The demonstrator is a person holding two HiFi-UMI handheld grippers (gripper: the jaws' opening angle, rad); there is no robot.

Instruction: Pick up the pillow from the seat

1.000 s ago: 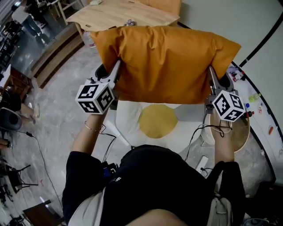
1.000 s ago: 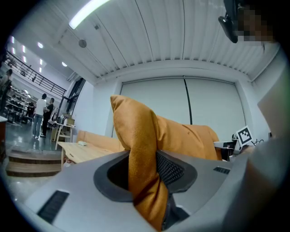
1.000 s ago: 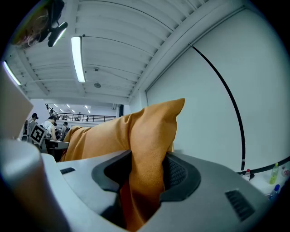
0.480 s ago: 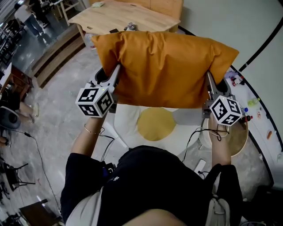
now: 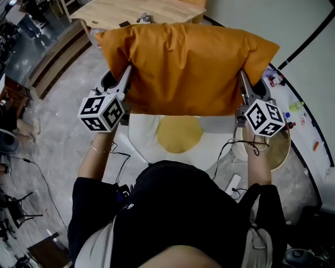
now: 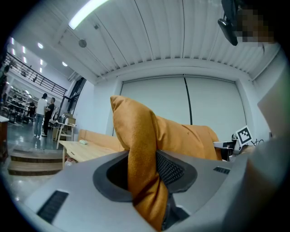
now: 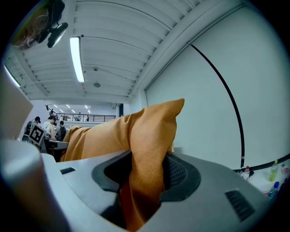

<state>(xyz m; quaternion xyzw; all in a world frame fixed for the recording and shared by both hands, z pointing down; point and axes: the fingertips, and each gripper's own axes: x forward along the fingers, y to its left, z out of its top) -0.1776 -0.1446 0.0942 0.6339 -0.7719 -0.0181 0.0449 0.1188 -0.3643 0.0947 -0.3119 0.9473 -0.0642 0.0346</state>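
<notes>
An orange pillow point(image 5: 186, 68) hangs in the air between my two grippers, stretched flat above the seat point(image 5: 220, 138). My left gripper point(image 5: 121, 82) is shut on the pillow's left edge; in the left gripper view the orange fabric point(image 6: 142, 167) is pinched between the jaws. At the other side, my right gripper point(image 5: 246, 86) is shut on the pillow's right edge, with fabric point(image 7: 145, 176) bunched between its jaws. The white seat below carries a round yellow cushion point(image 5: 179, 133).
A light wooden table point(image 5: 141, 10) stands beyond the pillow. A round wooden stool point(image 5: 280, 152) sits at the right by a white surface with small bottles point(image 5: 296, 106). Wooden steps point(image 5: 52, 57) and people stand at the far left. Cables point(image 5: 123, 157) trail near the seat.
The pillow and both grippers sit slightly higher and further left in the head view than before; the grip on both edges is unchanged.
</notes>
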